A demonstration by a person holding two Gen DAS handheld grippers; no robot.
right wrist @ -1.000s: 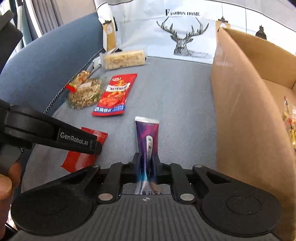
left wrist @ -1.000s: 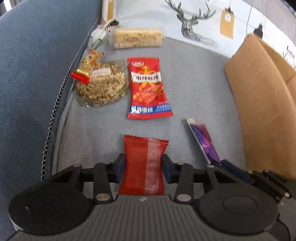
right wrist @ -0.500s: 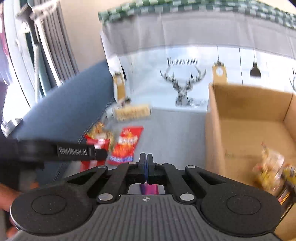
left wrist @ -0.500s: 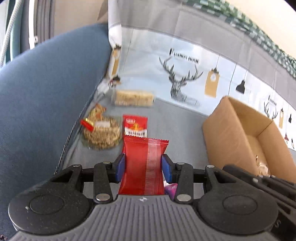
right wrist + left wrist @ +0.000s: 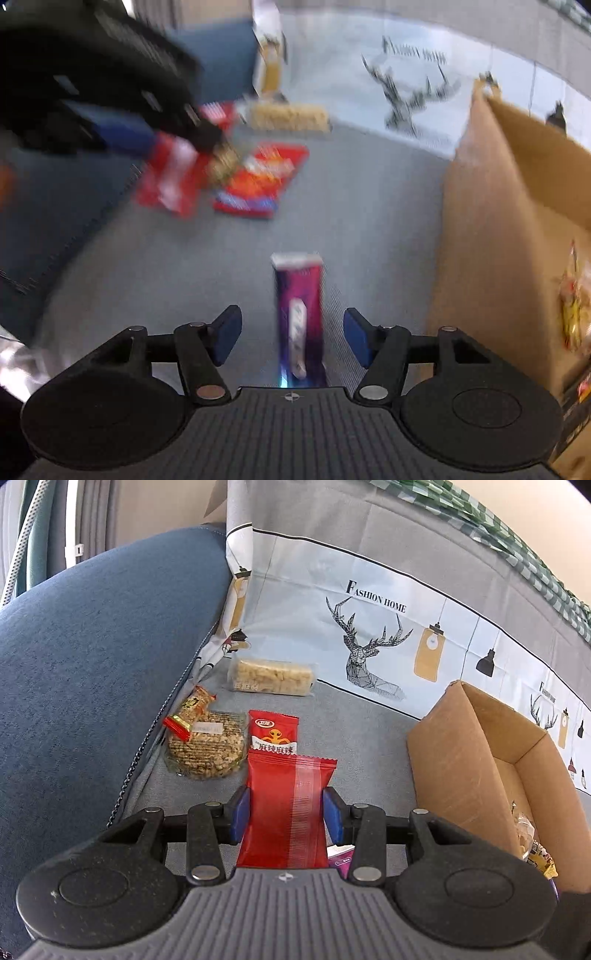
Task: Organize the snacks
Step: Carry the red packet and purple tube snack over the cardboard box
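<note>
The right gripper (image 5: 291,334) has just been opening; its blue fingers (image 5: 226,334) are standing clear of the purple packet (image 5: 299,314) lying between them on the grey sofa seat (image 5: 369,221). A cardboard box (image 5: 491,258) is standing beside it. The left gripper (image 5: 122,107) is holding a red packet (image 5: 170,177), blurred.

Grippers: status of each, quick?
Left gripper: shut on the red snack packet.
Right gripper: open, jaws just opened; purple packet between them, not gripped.

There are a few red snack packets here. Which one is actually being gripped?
The plain red packet with the pale stripe, clamped in the left gripper. The printed red packet and the small red-ended candy lie on the grey cushion.
</note>
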